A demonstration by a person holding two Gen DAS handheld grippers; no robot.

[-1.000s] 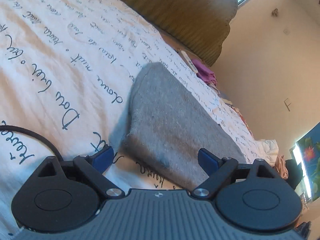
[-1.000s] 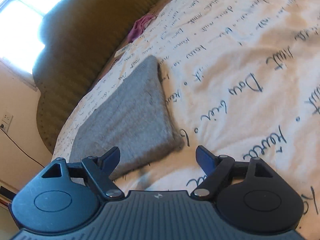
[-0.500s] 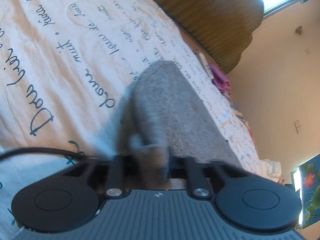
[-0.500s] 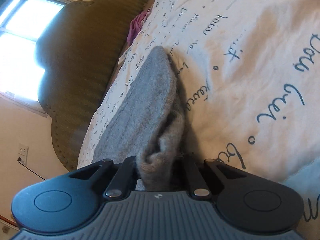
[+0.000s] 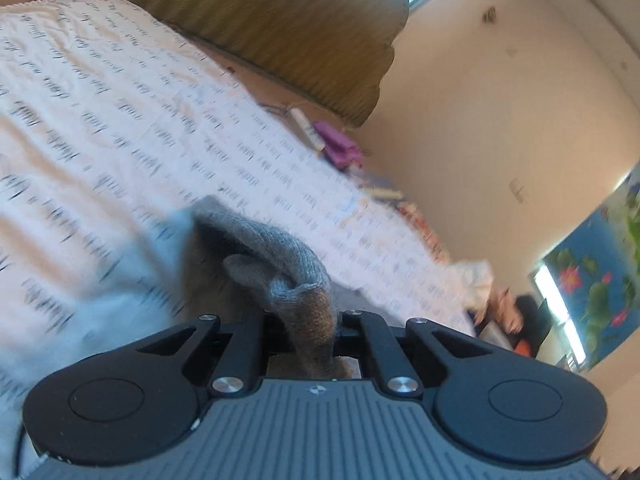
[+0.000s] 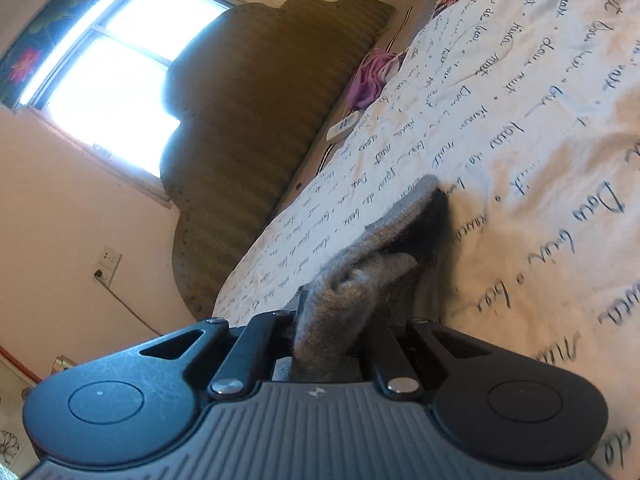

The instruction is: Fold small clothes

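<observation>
The left claw (image 5: 310,326) is pinched tight on a bunched corner of the grey knit garment (image 5: 276,256), and the right claw (image 6: 328,332) is clamped on another bunch of the same cloth (image 6: 400,232). Between the two grips the garment hangs in a slack ridge off the bed (image 6: 540,120), its far end resting on the script-printed cover or just above it.

The knit looks light, thick and very soft. It crumples into a wad inside each claw and droops freely, so it will not keep any shape by itself. It seems fuzzy, not slick, so a firm pinch should hold, though a thin bite of cloth could pull out under tension. The corners or the hem edge look like the best places to hold it, kept level with each other so the fold lands square.

Much is uncertain. Each claw's fingertips are buried in the wool, so how deep the bite goes cannot be told. The underside of the garment is in shadow. What kind of garment it is cannot be made out. The left wrist view is smeared by blur, and neither view shows the other claw.
</observation>
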